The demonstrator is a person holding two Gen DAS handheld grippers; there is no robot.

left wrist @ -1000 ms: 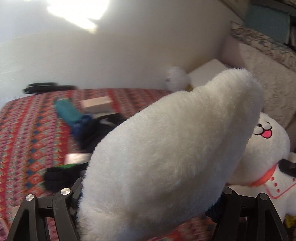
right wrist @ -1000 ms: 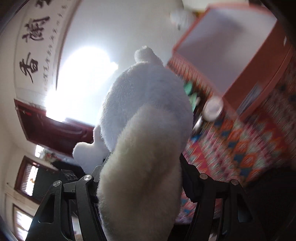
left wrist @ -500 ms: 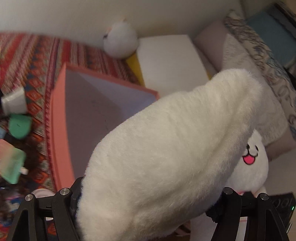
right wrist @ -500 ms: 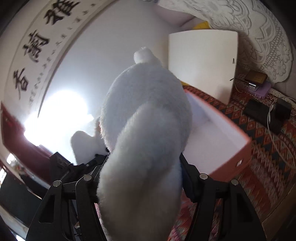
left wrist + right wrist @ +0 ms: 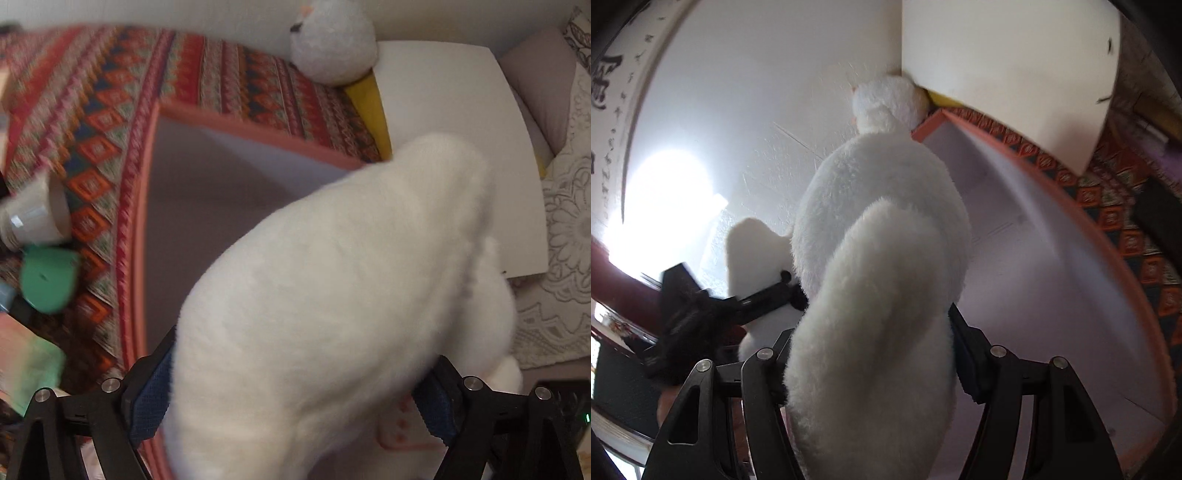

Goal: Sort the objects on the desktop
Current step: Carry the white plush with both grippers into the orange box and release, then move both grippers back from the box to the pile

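Left wrist view: left gripper (image 5: 295, 402) clamped on white plush toy (image 5: 332, 295) over pink box (image 5: 207, 206) — probably above its opening. Right gripper (image 5: 875, 369) likewise clenched on a plush limb.

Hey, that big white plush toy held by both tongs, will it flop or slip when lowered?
The white plush toy likely sags; its limb droops between the right tongs. Probably light. Fluffy pile squeezed in the left tongs suggests little slipping.
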